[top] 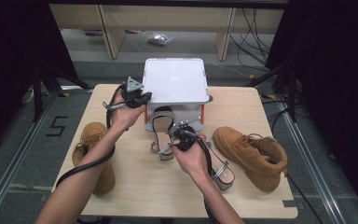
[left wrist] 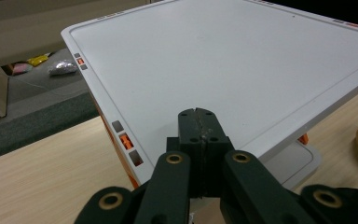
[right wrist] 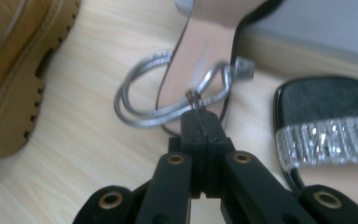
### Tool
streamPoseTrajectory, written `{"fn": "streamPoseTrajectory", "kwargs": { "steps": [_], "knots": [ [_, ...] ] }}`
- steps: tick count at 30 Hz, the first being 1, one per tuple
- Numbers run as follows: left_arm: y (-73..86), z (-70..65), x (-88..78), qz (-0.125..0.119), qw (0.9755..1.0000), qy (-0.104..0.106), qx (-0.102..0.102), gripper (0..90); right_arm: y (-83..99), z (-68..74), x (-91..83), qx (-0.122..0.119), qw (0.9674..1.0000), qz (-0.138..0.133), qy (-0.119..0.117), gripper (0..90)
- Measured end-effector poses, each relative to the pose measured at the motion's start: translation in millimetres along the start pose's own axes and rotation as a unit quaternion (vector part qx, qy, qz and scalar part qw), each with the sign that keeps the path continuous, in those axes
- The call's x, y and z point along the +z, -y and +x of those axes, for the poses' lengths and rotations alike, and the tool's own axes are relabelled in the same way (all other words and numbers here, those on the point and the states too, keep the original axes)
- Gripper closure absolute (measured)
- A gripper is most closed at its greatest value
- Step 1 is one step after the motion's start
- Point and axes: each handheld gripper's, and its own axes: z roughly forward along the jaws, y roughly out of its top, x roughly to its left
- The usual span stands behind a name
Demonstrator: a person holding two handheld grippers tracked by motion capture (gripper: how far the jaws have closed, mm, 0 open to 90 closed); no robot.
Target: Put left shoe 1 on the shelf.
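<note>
Right hand-held gripper (right wrist: pixel 200 122), pinched on thin silver ankle strap (right wrist: pixel 168 109) of sandal (right wrist: pixel 200 42): slippage risked if tugged.

Tan boots (top: pixel 253 156) (top: pixel 94 156) seen either side of pale wood-grain table (top: pixel 135 186) centre. Sandals (top: pixel 161 128) (top: pixel 221 170) near white storage box (top: pixel 175 80): black edging, pink insole, silver ankle straps (right wrist: pixel 168 98), glittering silver toe band (right wrist: pixel 326 140). Orange clips (left wrist: pixel 126 140) noted on box lid rim. Gripper jaws black.

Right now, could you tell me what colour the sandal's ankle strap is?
Silver, metallic; the ankle strap shows best in the right gripper view.
</note>
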Motion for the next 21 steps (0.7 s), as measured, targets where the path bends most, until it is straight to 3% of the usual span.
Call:
{"fn": "streamPoseTrajectory", "kwargs": {
  "steps": [2,5,7,11,14,15,16,17,18,19,20,21],
  "knots": [
    [0.0,0.0,-0.1,0.0,1.0,0.0,-0.001,89.9,5.0,-1.6,2.9,-0.008,1.0,0.0,-0.002,90.0],
    [0.2,0.2,0.0,-0.001,1.0,0.001,0.0,89.9,10.0,-1.9,5.1,0.001,0.9999,0.013,-0.001,90.0],
    [0.2,0.2,0.0,0.0,1.0,0.001,0.0,89.9,13.0,-4.1,7.9,-0.009,0.9999,0.007,-0.002,90.0],
    [0.9,0.9,-0.1,-0.002,1.0,0.003,-0.001,89.9,17.7,-5.5,10.6,0.01,0.9997,0.023,-0.008,90.0],
    [0.8,1.3,-0.1,-0.002,1.0,0.004,-0.003,89.8,20.0,-7.8,12.3,0.004,0.9997,0.02,-0.012,90.0],
    [0.6,1.4,-0.1,-0.001,1.0,0.004,-0.002,89.9,20.5,-8.4,12.5,0.008,0.9996,0.025,-0.009,90.0],
    [0.4,1.2,-0.2,0.0,1.0,0.004,-0.001,89.9,19.7,-5.5,12.1,0.032,0.999,0.031,-0.01,90.0],
    [0.3,0.8,-0.1,0.0,1.0,0.003,-0.001,89.9,22.7,-9.7,15.0,-0.008,0.9997,0.023,-0.005,90.0],
    [0.3,0.7,0.0,-0.001,1.0,0.003,0.0,89.9,22.1,-7.1,14.7,0.01,0.9994,0.028,-0.02,90.0],
    [0.4,0.4,-0.1,0.0,1.0,0.002,-0.001,89.9,23.9,-6.8,15.9,0.0,0.9997,0.023,-0.011,90.0],
    [1.1,-1.4,-1.0,0.006,0.9999,0.001,-0.015,89.9,23.6,-4.2,15.2,0.021,0.9991,0.031,-0.021,90.0],
    [1.1,-1.3,-0.9,0.006,0.9999,0.002,-0.016,89.9,26.5,-6.7,18.3,-0.013,0.9997,0.02,-0.006,90.0]
  ]
}}
